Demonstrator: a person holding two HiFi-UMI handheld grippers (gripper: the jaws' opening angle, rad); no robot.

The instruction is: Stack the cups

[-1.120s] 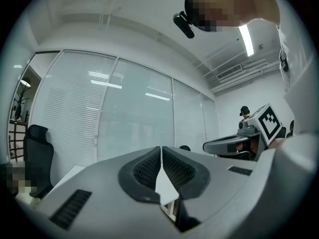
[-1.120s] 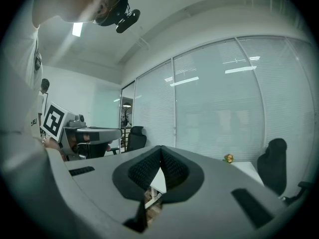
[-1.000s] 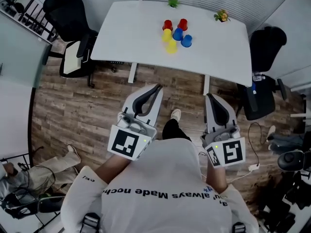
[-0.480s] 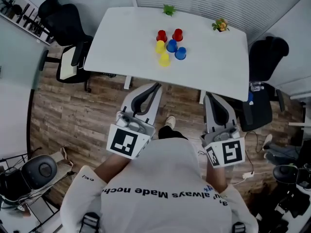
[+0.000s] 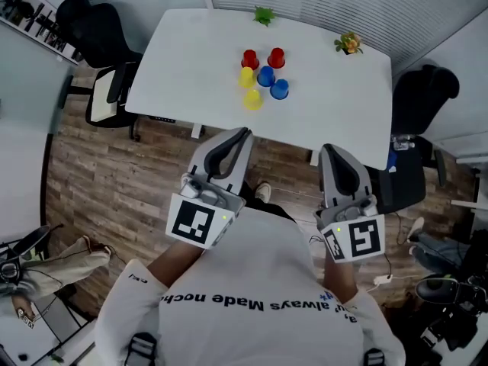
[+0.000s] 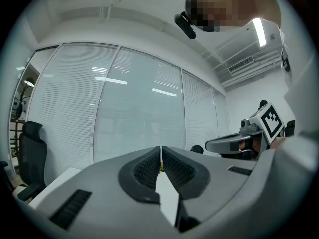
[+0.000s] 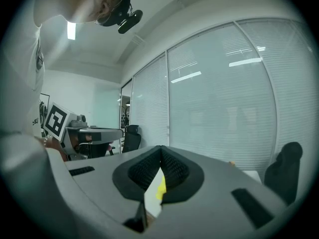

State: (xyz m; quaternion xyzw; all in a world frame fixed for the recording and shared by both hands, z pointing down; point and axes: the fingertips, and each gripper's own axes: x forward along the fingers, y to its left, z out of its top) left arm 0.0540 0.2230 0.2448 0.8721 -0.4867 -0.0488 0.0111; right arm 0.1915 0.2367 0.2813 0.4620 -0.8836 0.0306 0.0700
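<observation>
Looking down in the head view, 6 cups [image 5: 265, 75] (2 red, 2 yellow, 2 blue) stand loose in a cluster at 12 o'clock on the white surface [image 5: 183, 67], none nested. The left gripper [image 5: 241, 133] at 7 o'clock of them and the right gripper [image 5: 329, 150] at 5 o'clock hang short of the surface's near edge, well apart from the cups.

Left gripper view: fingers [image 6: 147, 167] pressed together, nothing between. Right gripper view: fingers [image 7: 175, 169] likewise together and empty.

Stacking looks not yet begun. The next move calls for reaching in, parting the fingers and taking 1 cup.
</observation>
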